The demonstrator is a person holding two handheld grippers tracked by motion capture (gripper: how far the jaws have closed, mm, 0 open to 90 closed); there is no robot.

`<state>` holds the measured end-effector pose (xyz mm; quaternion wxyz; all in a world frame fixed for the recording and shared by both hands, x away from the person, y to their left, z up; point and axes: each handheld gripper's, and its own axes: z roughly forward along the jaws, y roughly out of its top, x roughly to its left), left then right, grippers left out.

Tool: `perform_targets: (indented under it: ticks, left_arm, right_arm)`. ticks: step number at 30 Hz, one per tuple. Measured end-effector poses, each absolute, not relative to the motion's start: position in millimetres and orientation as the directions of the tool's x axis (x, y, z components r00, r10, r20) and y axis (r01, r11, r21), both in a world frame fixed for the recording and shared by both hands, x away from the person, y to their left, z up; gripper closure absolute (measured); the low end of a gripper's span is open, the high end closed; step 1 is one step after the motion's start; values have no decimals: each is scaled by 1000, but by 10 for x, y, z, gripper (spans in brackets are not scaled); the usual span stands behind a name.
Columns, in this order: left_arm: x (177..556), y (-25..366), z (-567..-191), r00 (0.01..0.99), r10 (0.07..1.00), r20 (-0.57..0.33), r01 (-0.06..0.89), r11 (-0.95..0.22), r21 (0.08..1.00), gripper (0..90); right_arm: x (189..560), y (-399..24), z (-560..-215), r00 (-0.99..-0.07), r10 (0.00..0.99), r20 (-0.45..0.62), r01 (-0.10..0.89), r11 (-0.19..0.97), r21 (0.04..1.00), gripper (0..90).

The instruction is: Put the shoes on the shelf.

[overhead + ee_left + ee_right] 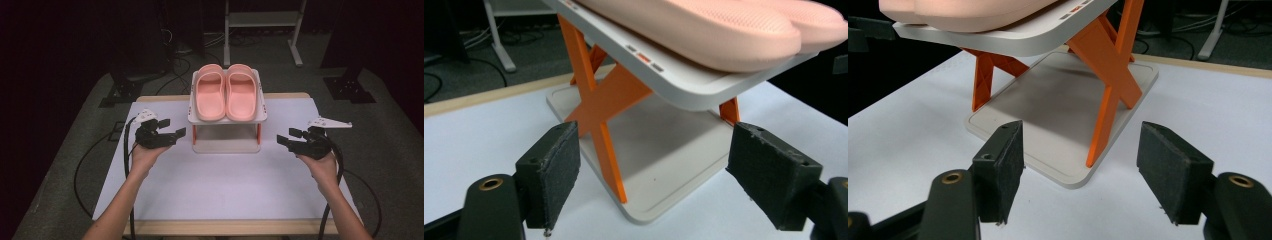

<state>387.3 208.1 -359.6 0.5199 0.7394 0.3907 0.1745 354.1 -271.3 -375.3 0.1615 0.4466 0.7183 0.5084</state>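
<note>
A pair of pink slippers (226,94) lies side by side on the top shelf of a small white rack (227,145) with orange X-shaped side supports (599,105). The rack stands at the far middle of the white table mat. My left gripper (175,131) hovers just left of the rack, open, with nothing between its pads (555,170). My right gripper (287,136) sits just right of the rack, also open and empty. In the right gripper view the slippers (968,10) overhang the shelf edge above the rack's bare bottom plate (1048,100).
The white mat (220,190) covers a wooden table whose edge shows at front and back. Black cables (127,150) trail from both grippers over the table's sides. A white metal stand (262,22) and dark equipment bases stand on the floor behind.
</note>
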Motion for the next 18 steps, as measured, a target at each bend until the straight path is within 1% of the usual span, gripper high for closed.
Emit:
perform_targets:
  ticks: [18]
  left_arm:
    - [3779,2070,-3682,641,752,-149,392,-154,907,194]
  right_arm:
    - [3436,-2746,-3893,-547,800,245,493,72,867,343]
